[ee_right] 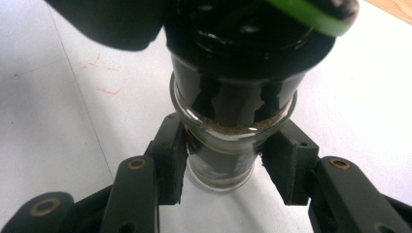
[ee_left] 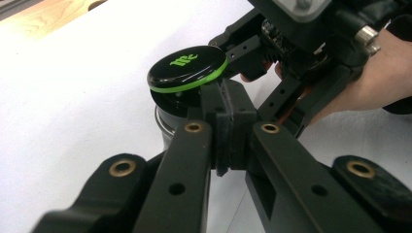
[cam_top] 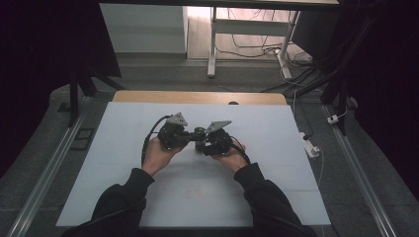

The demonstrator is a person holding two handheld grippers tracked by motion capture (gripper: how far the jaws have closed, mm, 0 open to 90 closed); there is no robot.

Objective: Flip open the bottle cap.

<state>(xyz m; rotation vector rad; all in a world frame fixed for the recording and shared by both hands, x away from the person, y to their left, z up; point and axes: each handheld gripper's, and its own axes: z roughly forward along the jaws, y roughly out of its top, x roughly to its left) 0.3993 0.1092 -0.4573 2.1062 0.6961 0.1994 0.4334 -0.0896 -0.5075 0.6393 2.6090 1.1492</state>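
Jaws of the right gripper [ee_right: 226,170] pinched the clear glass body of a small grinder jar [ee_right: 228,145] from both sides, their pads pressed against the lower section just above the white tabletop [ee_right: 58,121]. That hold looked meant to steady the base against turning. Jaws of the left gripper [ee_left: 228,119] were pressed together around the black upper part just under the cap [ee_left: 187,68], probably so that the top could be twisted or the flip lid worked while the other tool braced the glass.

From the high view, the two grippers met nose to nose near the middle of the tabletop, left gripper [cam_top: 173,134] and right gripper [cam_top: 215,140] each held in a hand, with the jar [cam_top: 199,132] between them.

It was a short cylinder: transparent glass below, a glossy black collar above, and a round black cap edged with a bright green band and marked with a green logo. The cap sat tilted, lifted at one side. A thin line of brownish powder clung inside the glass at its shoulder.
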